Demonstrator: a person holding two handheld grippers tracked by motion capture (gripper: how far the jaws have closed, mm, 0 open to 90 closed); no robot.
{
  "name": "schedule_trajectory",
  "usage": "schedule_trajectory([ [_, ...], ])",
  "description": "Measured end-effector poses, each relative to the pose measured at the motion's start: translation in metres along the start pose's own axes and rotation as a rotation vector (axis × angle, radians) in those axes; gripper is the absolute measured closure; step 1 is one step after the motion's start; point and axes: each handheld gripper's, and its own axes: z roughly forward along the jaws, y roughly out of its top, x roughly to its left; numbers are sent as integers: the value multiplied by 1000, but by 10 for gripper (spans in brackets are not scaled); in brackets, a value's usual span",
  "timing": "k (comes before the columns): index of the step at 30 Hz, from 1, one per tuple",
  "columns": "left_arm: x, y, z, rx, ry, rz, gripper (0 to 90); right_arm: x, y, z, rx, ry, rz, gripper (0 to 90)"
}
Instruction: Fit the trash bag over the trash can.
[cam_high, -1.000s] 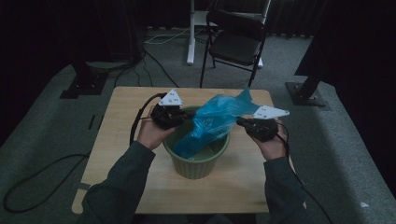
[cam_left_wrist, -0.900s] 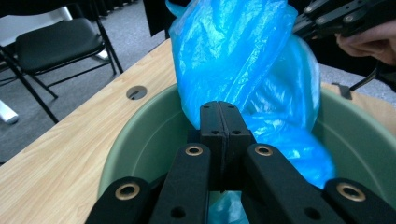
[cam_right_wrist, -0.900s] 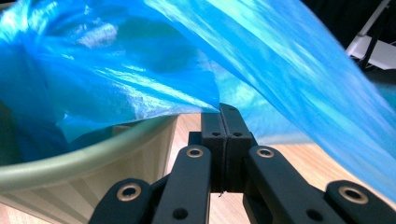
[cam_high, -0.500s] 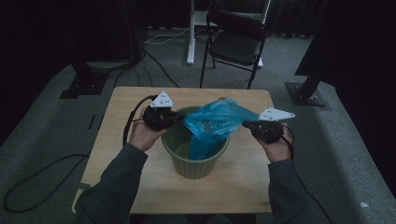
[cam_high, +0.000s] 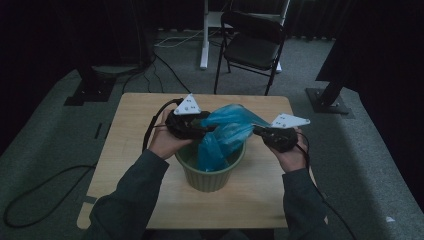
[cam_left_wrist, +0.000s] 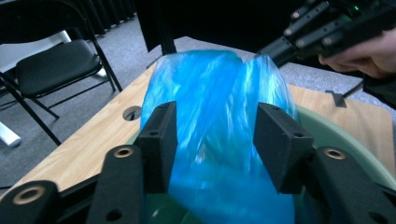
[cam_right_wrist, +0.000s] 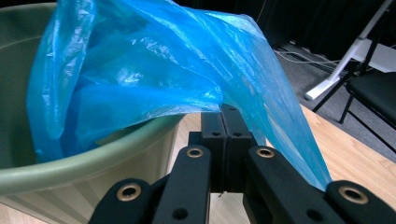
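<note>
Thin blue plastic bag (cam_high: 225, 132), frame centre, is pinched by right gripper (cam_high: 260, 132); left gripper (cam_left_wrist: 215, 140) jaws just opened, bag between, over ribbed green plastic bin (cam_high: 210, 172).

Blue bag (cam_right_wrist: 154, 70): thin plastic film, glossy, translucent, crinkled with fine creases. Green bin (cam_right_wrist: 93, 163): smooth matt plastic, faint vertical ribbing on the outer wall; table (cam_high: 135, 125): pale wood-grain top, matt. Gripper jaws: black matt plastic with brass-coloured metal inserts; folding chair (cam_high: 252, 47): black, dull padded seat on thin metal tubing.
</note>
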Motion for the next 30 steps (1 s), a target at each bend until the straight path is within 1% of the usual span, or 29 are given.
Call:
schedule_trajectory([
  [1,0,0,0,0,0,0,491,0,0,0,0,0,0,899],
  [2,2,4,6,2,15,-7,484,0,1,1,-2,2,-8,899],
  [3,4,5,10,17,16,-8,481,1,1,1,0,4,-7,899],
  [4,5,5,15,36,30,-2,478,1,1,2,1,5,-6,899],
  [5,5,5,15,36,30,-2,478,1,1,2,1,5,-6,899],
  [6,7,5,23,70,32,-13,485,1,1,2,1,7,-9,899],
  [7,7,5,23,70,32,-13,519,1,1,2,1,7,-9,899],
  [8,7,3,29,96,34,-21,589,1,1,2,5,9,-9,899],
  [9,7,3,29,96,34,-21,696,1,1,2,5,9,-9,899],
  [10,7,2,30,108,16,-21,788,0,0,1,9,11,-8,899],
  [11,5,0,30,124,14,-11,830,0,-1,0,9,12,-9,899],
  [12,3,-1,29,127,14,-5,870,-1,-1,-1,9,11,-8,899],
  [13,3,-1,29,127,14,-5,883,-1,-1,-1,9,11,-8,899],
  [14,2,-3,27,130,7,9,888,-2,-3,-4,5,9,-3,897],
  [15,2,-3,27,130,7,9,889,-2,-3,-4,5,9,-3,897],
  [16,1,-4,25,131,6,11,890,-3,-3,-7,1,16,3,843],
  [17,1,-4,25,131,6,11,891,-3,-3,-7,1,16,3,843],
  [18,1,-5,23,130,7,19,891,-4,-4,-10,-4,15,6,789],
  [20,1,-8,21,132,10,20,891,-4,-4,-13,-11,21,7,749],
  [22,2,-11,19,134,11,22,891,-4,-4,-16,-18,15,5,690],
  [23,2,-11,19,134,11,22,891,-4,-4,-16,-18,15,5,690],
  [24,2,-15,17,133,11,14,891,-4,-4,-18,-26,15,11,659],
  [25,2,-15,17,133,11,14,891,-4,-4,-18,-26,15,11,659],
  [26,2,-18,15,135,12,15,891,-5,-2,-20,-38,15,15,632],
  [30,0,-22,13,133,1,25,891,-4,4,-21,-66,21,19,631],
])
